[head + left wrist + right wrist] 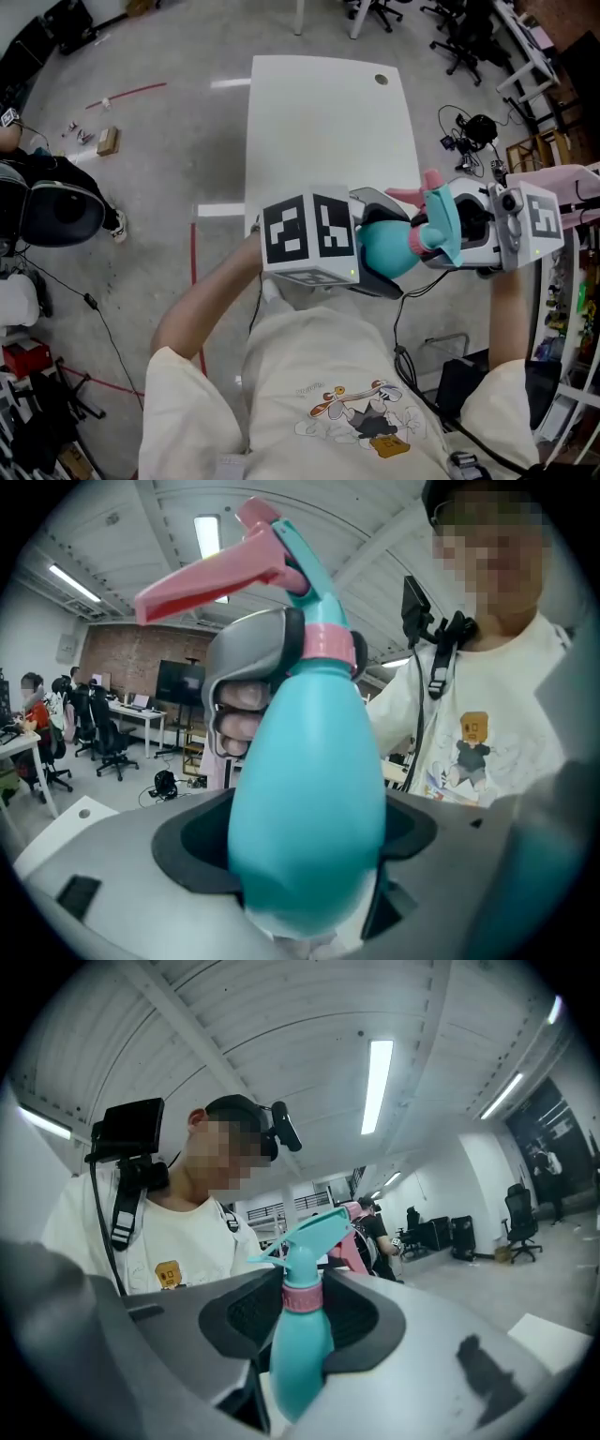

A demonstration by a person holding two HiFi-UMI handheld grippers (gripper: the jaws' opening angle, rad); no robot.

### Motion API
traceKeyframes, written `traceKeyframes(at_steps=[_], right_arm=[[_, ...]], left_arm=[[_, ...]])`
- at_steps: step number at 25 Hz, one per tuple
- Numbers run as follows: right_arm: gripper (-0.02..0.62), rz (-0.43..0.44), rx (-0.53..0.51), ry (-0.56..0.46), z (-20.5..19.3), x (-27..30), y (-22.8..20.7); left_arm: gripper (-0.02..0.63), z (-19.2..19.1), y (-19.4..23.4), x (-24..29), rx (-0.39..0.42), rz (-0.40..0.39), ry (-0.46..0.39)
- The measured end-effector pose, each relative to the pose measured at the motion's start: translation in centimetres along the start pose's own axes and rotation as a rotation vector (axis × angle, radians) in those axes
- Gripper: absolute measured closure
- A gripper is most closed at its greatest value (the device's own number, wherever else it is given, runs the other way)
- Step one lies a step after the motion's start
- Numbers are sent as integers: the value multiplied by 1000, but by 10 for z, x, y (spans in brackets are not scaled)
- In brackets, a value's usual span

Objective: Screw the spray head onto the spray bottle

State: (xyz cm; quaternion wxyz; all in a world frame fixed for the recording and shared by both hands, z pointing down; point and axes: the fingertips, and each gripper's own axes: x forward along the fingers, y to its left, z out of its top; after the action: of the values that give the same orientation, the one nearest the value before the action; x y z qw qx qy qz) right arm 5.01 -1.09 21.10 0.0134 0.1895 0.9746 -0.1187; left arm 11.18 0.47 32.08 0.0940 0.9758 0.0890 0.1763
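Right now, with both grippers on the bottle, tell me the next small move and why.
Probably roll the right gripper a little about the axis of the spray bottle to tighten. Its jaws clamp the spray head at the pink collar, which sits on the neck, while the left gripper grips the body. Tightness cannot be seen.

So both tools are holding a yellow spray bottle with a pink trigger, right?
No, the spray bottle is teal, not yellow, as the head view shows. The left tool and the right tool are both holding it, and its trigger is pink.
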Motion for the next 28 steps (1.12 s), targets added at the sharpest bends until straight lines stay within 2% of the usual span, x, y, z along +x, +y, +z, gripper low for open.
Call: traceKeyframes(at_steps=[4, 9, 13, 18, 20, 24, 28], right_arm=[[460, -47, -22, -18, 4, -8, -8], [460, -138, -77, 32, -3, -25, -25], [460, -265, -64, 37, -5, -34, -47], [460, -463, -62, 24, -7, -38, -69], [460, -546, -77, 28, -9, -38, -77], [460, -646, -112, 31, -11, -34, -81], [460, -674, -118, 34, -9, -33, -81]], left_arm=[[187, 5, 11, 3, 1, 44, -11], [187, 4, 35, 2, -76, 195, -11], [187, 1, 65, -8, -159, 373, -2], [187, -7, 98, -23, -141, 640, 24], [187, -11, 108, -28, -153, 708, 27], [187, -13, 115, -30, -168, 772, 4], [187, -10, 117, -30, -168, 780, -17]])
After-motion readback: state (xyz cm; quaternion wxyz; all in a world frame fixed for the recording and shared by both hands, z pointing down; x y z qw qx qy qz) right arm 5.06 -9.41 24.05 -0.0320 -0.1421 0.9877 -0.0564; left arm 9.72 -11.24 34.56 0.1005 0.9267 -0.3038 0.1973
